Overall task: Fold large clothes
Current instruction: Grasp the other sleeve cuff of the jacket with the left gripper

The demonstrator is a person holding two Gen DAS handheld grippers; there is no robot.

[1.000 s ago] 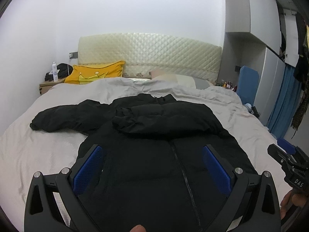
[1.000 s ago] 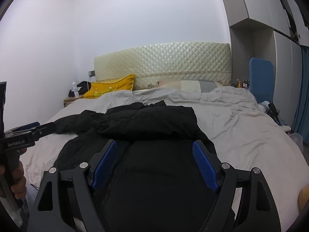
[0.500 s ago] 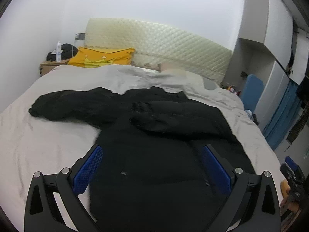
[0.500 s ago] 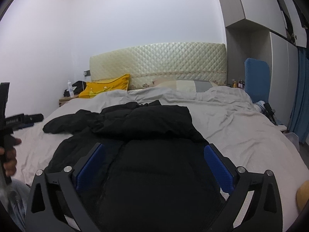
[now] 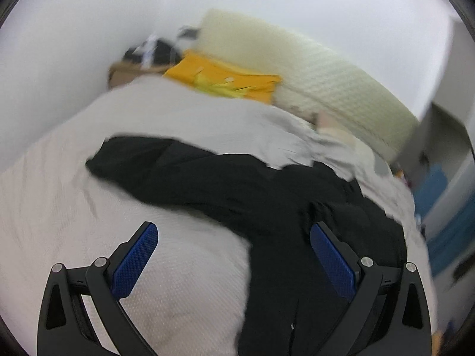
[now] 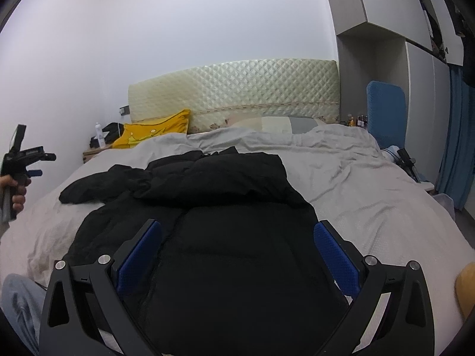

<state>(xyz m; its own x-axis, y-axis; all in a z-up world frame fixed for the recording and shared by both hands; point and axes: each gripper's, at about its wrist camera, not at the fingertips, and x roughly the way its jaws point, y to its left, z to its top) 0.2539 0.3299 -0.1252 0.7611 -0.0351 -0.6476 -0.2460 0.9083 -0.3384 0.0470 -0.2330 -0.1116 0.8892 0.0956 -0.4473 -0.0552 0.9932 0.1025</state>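
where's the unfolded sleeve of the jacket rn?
In the right wrist view the unfolded sleeve lies flat on the grey bed cover, stretched left from the black jacket toward the yellow pillow side.

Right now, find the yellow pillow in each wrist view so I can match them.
Left wrist: yellow pillow upper middle, blurred, left of the headboard.
Right wrist: yellow pillow left of centre, at the headboard's lower left corner.
Shared landmark: the black jacket's outstretched sleeve, on the pillow's side of the bed.
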